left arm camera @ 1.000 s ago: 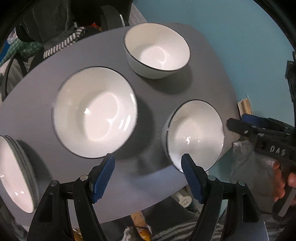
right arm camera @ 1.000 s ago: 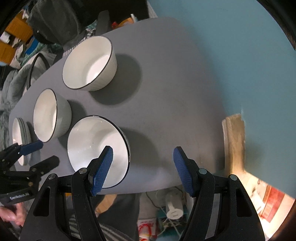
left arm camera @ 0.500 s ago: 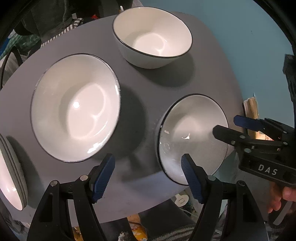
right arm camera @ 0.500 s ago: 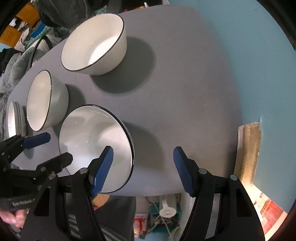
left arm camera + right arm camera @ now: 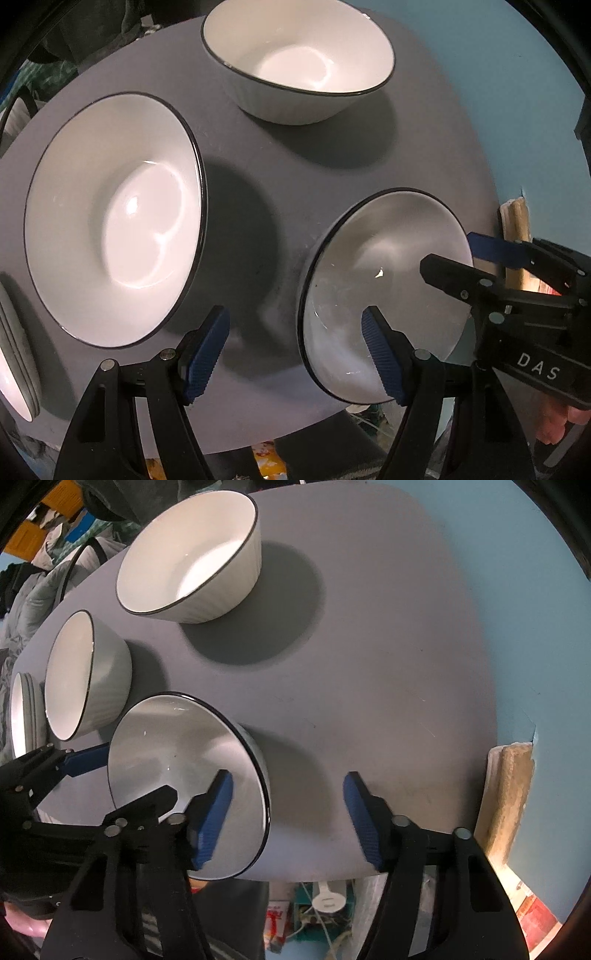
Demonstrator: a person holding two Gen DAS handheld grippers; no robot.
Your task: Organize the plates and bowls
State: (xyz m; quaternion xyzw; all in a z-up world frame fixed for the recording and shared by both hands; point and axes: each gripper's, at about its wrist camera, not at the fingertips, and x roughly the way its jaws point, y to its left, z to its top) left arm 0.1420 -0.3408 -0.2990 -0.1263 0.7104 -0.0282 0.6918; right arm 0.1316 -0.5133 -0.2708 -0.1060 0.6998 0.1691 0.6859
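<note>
On the grey worktop (image 5: 369,657) stand three white bowls with dark rims: a far bowl (image 5: 192,554), a middle bowl (image 5: 114,236) and a near bowl (image 5: 184,790) at the front edge, with a stack of plates (image 5: 14,354) at the left end. The left tool (image 5: 295,343) is spread wide, its right finger over the near bowl's inside. The right tool (image 5: 288,812) is likewise released, straddling that bowl's right rim.

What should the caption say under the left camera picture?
Both open grippers, left gripper and right gripper, straddle the nearest bowl's rim.
</note>
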